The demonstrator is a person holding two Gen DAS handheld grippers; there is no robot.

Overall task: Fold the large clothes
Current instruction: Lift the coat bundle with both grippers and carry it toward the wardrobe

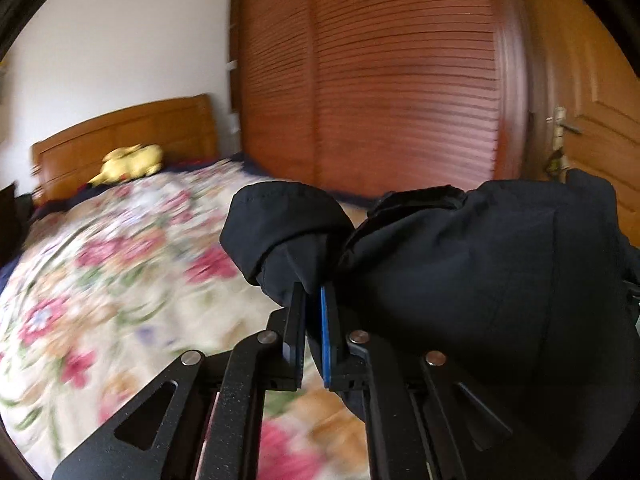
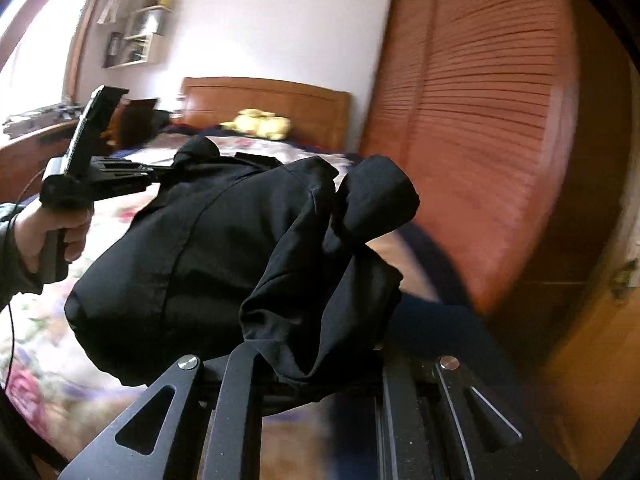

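While the left claw (image 1: 313,300) pinched a fold of the large black fabric garment (image 1: 460,264) between its nearly closed fingers (image 1: 296,320), the cloth bunched up around and beyond the fingertips, one rounded lump sitting just left of them and the greater mass swelling to the right. In the right wrist view the right claw (image 2: 320,364) was buried under the same black garment (image 2: 192,264); its fingertips were hidden by the draped cloth, yet the jaws stood almost closed and the fabric hung from them, gripped. The garment stretched between the two claws, lifted clear of the bed. A person's hand (image 2: 52,236) grasped the handle of the left claw (image 2: 160,174), seen to the left of the right claw, with a thin dark cable trailing below it.

Under and ahead of both claws lay the bed with its cream quilt printed in pink and red flowers (image 1: 120,264), blurred. Farther off, at the bed's far end, a yellow soft toy (image 1: 130,162) rested against the orange-brown wooden headboard (image 1: 120,136). To the right of the claws rose a reddish-brown slatted wooden wardrobe (image 1: 380,80), and farther right a wooden door with a metal handle (image 1: 564,126).
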